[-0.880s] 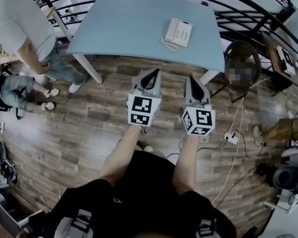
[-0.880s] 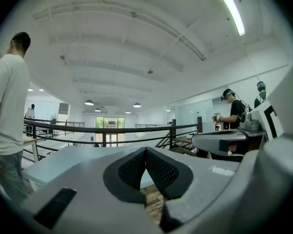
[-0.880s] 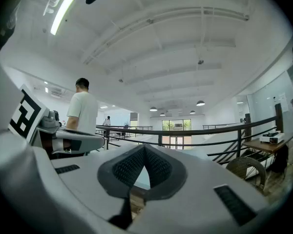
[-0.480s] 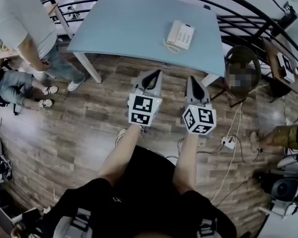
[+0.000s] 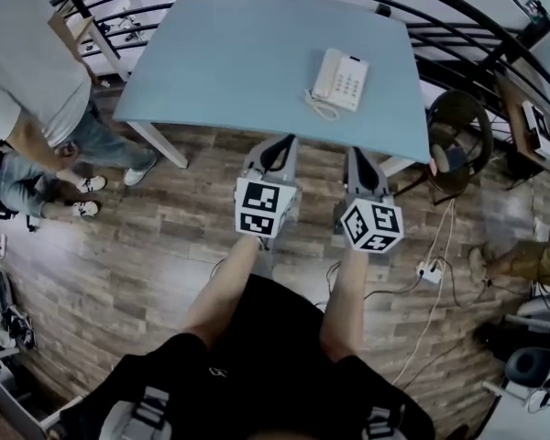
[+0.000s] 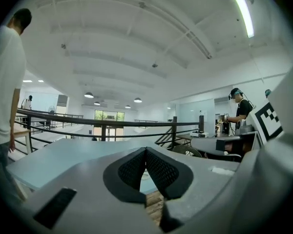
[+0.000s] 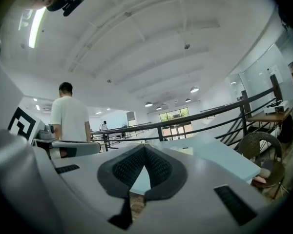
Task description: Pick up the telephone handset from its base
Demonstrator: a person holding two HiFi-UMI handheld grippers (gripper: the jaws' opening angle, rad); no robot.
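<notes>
We hold both grippers out over the wooden floor [image 5: 147, 246], just short of the near edge of the surface [image 5: 238, 53]. The left gripper [image 5: 282, 141] has its fingers together, tips meeting with nothing between them. The right gripper [image 5: 360, 152] is the same, its fingers closed and empty. The phone [image 5: 346, 82] sits toward the right side of the surface, well apart from both grippers. The handset [image 5: 324, 71] lies in its cradle along the phone's left side, with its coiled cord [image 5: 317, 104] curling at the near end. A person [image 5: 32, 71] in a grey shirt stands by the surface's left corner, and a chair [image 5: 458, 136] stands to its right.
</notes>
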